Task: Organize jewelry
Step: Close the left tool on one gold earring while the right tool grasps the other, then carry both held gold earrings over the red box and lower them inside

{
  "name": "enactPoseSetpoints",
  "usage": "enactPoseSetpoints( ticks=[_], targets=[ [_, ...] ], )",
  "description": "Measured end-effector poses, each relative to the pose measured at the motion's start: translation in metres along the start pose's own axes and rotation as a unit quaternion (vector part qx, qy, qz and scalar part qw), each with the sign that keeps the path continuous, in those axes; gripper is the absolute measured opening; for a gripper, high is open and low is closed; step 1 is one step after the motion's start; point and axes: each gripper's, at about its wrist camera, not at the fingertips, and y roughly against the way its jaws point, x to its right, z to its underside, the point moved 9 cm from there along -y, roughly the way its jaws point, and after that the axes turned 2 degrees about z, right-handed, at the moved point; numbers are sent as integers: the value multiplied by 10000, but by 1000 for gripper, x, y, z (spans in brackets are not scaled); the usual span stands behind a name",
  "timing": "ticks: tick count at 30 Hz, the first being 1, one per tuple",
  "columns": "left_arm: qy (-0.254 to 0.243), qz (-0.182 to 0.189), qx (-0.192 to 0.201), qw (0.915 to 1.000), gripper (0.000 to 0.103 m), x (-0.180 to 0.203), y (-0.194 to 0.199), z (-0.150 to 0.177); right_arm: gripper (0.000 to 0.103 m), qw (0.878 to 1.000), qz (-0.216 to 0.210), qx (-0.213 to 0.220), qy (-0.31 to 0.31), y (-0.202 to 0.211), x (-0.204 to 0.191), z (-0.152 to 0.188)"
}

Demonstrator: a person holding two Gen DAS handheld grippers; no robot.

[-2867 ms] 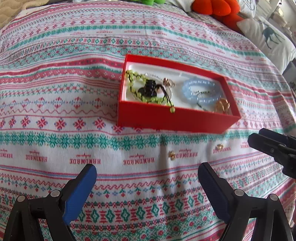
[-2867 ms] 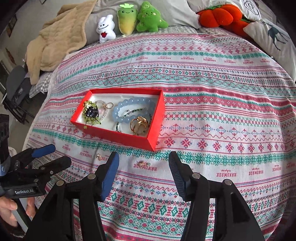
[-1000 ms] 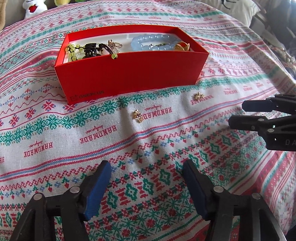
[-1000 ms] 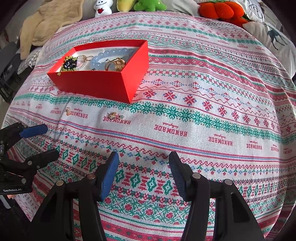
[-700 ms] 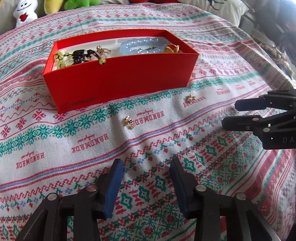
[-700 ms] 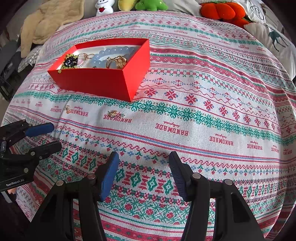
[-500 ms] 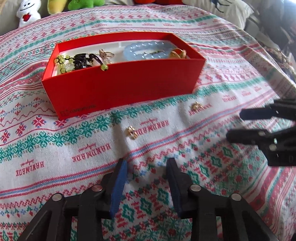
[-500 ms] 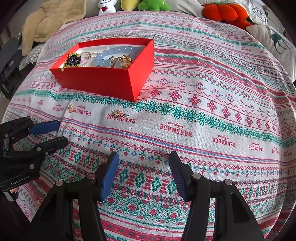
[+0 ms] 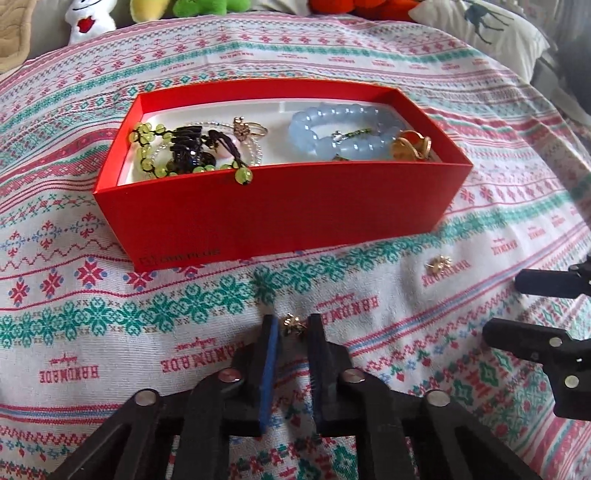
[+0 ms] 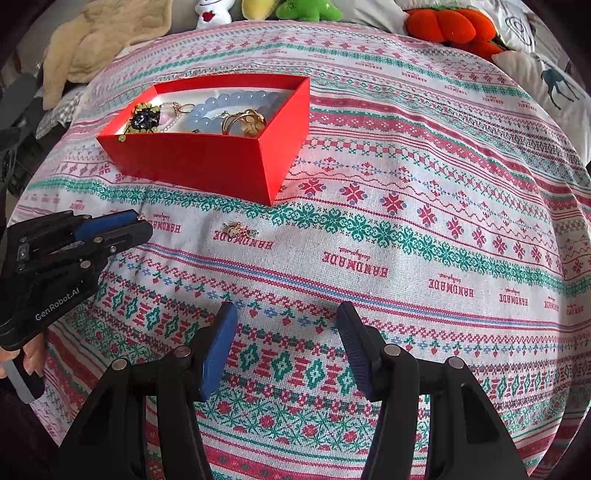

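Note:
A small gold earring [image 9: 294, 326] lies on the patterned cloth in front of the red box [image 9: 280, 210]. My left gripper [image 9: 291, 324] has its blue pads against both sides of the earring, the jaws closing down to a narrow gap. The second gold earring [image 9: 438, 263] lies loose to the right, also seen in the right wrist view [image 10: 238, 229]. The box holds a blue bead bracelet [image 9: 343, 125], a green bead bracelet [image 9: 147, 151] and gold rings [image 9: 412, 146]. My right gripper [image 10: 286, 332] hovers open over bare cloth, nothing between its fingers.
The bed's patterned cloth [image 10: 406, 221] stretches wide to the right of the box. Plush toys [image 10: 295, 9], an orange plush [image 10: 443, 22] and a deer pillow [image 10: 546, 85] line the far edge. A beige blanket [image 10: 99, 40] lies at the far left.
My left gripper moved forward to the nearer earring and its jaws closed from wide apart onto it. The right gripper stayed where it was, still open.

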Motion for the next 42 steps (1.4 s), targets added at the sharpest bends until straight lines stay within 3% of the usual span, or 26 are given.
enactPoseSetpoints(
  ticks=[23,25,28,33,42],
  targets=[
    [240,-192,-108,9995,4,-38,41,24,58,9977,316,558,200,-21,-37,-46],
    [214,-205,-105,9995,4,-39,42,25,53,9977,333,573,161,-24,-35,-51],
    [207,-206,-116,9995,4,-40,43,28,32,9976,356,580,146,-24,-34,-58],
    [197,-224,-140,9995,4,-40,44,31,13,9977,335,545,213,-25,-39,-61],
    [156,-214,-112,9996,4,-39,45,25,10,9972,371,578,296,-22,-42,-57]
  ],
)
